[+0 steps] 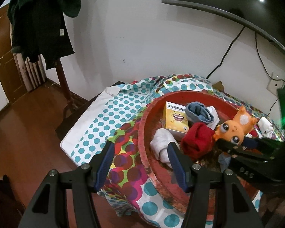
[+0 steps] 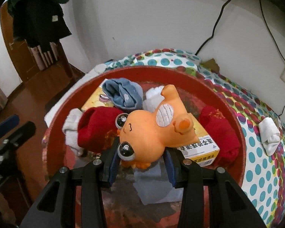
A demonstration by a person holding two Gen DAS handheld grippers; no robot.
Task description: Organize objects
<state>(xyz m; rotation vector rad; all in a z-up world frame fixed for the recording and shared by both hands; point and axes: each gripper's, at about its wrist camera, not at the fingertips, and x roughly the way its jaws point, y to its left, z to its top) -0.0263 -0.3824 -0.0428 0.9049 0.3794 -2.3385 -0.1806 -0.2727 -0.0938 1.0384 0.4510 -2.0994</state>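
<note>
Dark wood floor and a hanging dark garment (image 1: 41, 19) fill the left side, well apart from the work. Next comes the dotted cloth (image 1: 112, 110) that covers the table, and over its edge hangs the left gripper (image 1: 140, 163), its blue pads wide apart with nothing between them. Its right pad stands just before a white sock (image 1: 160, 142) that lies inside the red basin (image 2: 232, 117).

The basin is already crowded: a yellow box (image 1: 173, 119), a blue sock (image 2: 123, 95), and a red sock (image 2: 96, 129) on the left part.

In the middle, the right gripper (image 2: 140, 159) is closed on the orange toy (image 2: 152, 131). The pads press the head from both sides, near the big eyes, and the body points away from the gripper, toward the far rim. So the toy hangs above the basin's contents, and I judge that the coming move is to lower and release it there. The free place is small; the toy may land on the socks or on the box below it.

Further right lie another red sock (image 2: 216, 131) inside the basin, and one white sock (image 2: 270, 134) outside on the cloth, nearer to the right hand.
</note>
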